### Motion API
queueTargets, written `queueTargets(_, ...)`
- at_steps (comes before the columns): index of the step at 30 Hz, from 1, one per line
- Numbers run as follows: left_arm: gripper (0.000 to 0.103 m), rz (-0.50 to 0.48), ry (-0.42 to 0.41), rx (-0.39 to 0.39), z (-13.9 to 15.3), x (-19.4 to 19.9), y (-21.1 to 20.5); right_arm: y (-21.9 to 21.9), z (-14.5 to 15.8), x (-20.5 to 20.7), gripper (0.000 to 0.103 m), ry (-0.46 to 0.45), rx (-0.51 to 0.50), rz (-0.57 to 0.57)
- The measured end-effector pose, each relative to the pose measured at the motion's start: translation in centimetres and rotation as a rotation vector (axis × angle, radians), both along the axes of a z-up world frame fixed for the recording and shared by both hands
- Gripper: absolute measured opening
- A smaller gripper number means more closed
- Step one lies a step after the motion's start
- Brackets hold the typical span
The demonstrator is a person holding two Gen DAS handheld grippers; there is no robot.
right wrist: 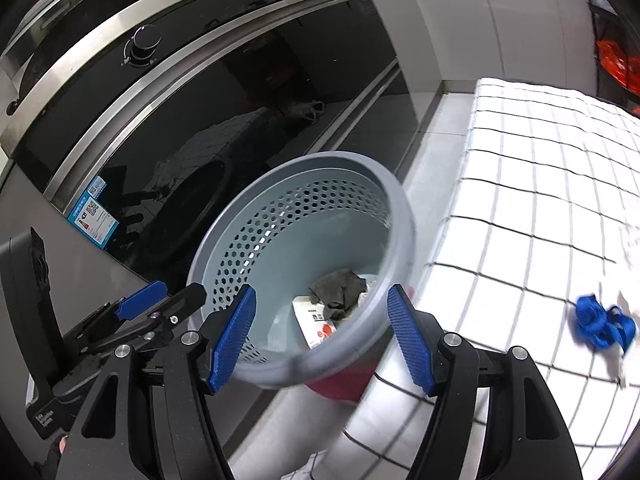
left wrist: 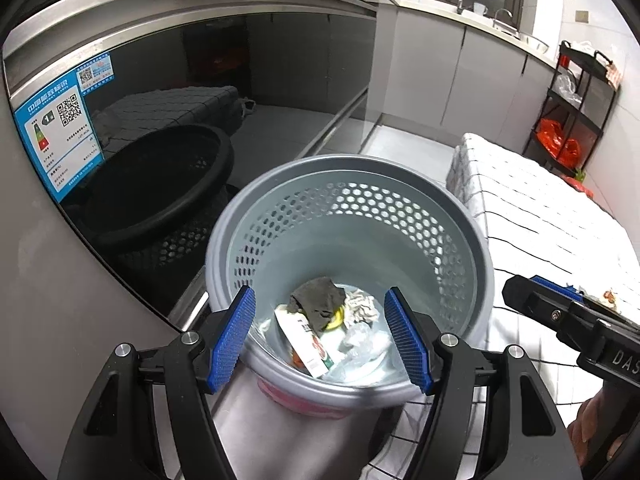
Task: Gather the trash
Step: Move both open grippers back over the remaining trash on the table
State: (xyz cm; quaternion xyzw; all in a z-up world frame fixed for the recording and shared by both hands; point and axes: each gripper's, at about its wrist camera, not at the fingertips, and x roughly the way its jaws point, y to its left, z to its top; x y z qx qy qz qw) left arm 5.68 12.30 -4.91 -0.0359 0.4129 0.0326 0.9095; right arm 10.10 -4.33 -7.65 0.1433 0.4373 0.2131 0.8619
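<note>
A grey perforated trash basket (left wrist: 472, 240) stands on the floor beside the table; it also shows in the right wrist view (right wrist: 400, 216). Inside lie a dark grey rag (left wrist: 318, 298), a white carton (left wrist: 306, 338), crumpled paper (left wrist: 362, 306) and clear plastic (left wrist: 364, 342). My left gripper (left wrist: 320, 338) is open and empty above the basket's near rim. My right gripper (right wrist: 320, 336) is open and empty over the near rim too. A blue crumpled strap (right wrist: 604, 322) lies on the checked tablecloth (right wrist: 520, 184) to the right. The right gripper's fingers (left wrist: 556, 284) show in the left wrist view.
A black glass oven door (left wrist: 224, 92) with a blue energy label (left wrist: 60, 136) is close on the left. The cloth-covered table (left wrist: 532, 208) is on the right. A black shelf rack (left wrist: 576, 108) with orange bags stands at the back right. Small scraps (left wrist: 610, 296) lie on the cloth.
</note>
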Motion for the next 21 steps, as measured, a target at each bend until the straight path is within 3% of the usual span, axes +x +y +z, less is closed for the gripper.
queueTargets(21, 0.067, -0.172, -0.026, -0.017, 1.3, -2.8, -6.6, -9.7, 0.2, -8.1, 0.066, -0.029, 0.034, -0.235)
